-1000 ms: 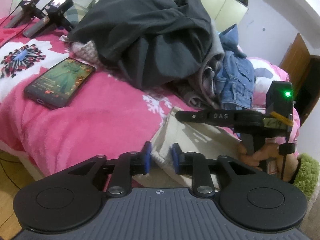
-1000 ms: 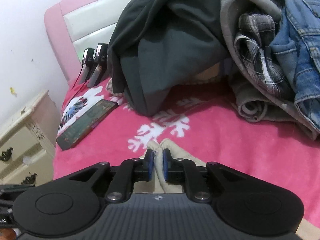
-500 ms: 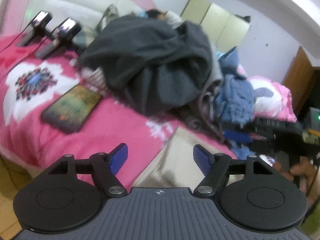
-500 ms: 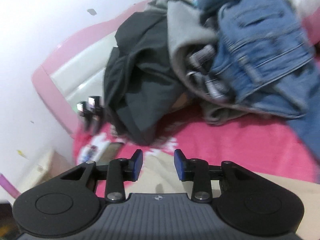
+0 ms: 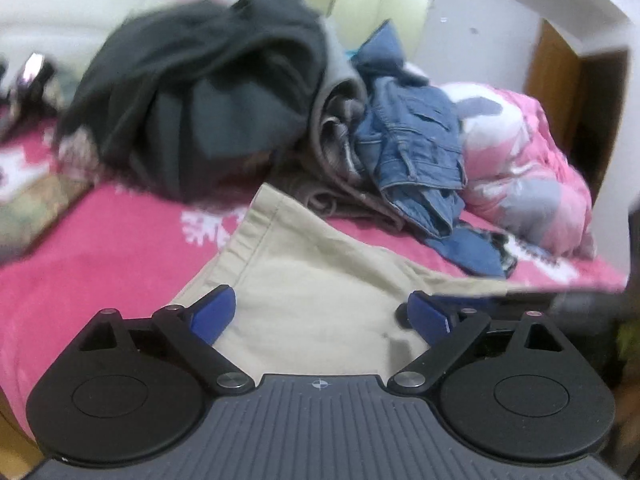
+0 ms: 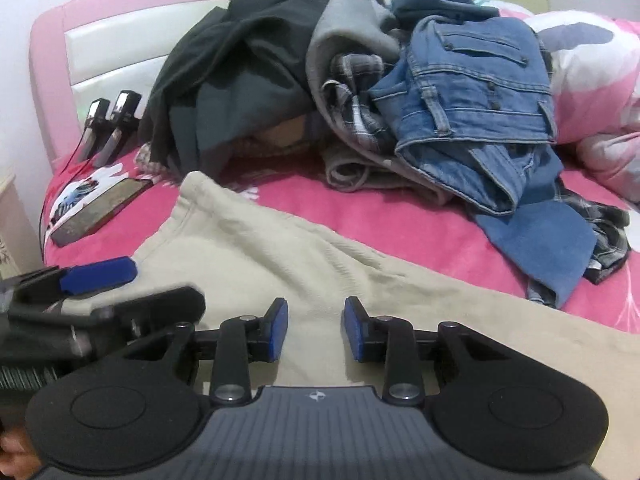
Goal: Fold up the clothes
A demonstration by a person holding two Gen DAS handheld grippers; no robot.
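Left gripper (image 5: 322, 312): your jaws are opening wide, holding nothing.
Right gripper (image 6: 314, 328): your jaws are closing a bit, holding nothing.
Tan cloth (image 6: 280, 256): flat on the pink bed (image 6: 400, 216), under both grippers.
Pile (image 6: 360, 80): behind the cloth.

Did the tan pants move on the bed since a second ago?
Yes. The tan pants were a bunched edge pinched near the snowflake print; now they lie spread flat, reaching toward the phone and the clothes pile.
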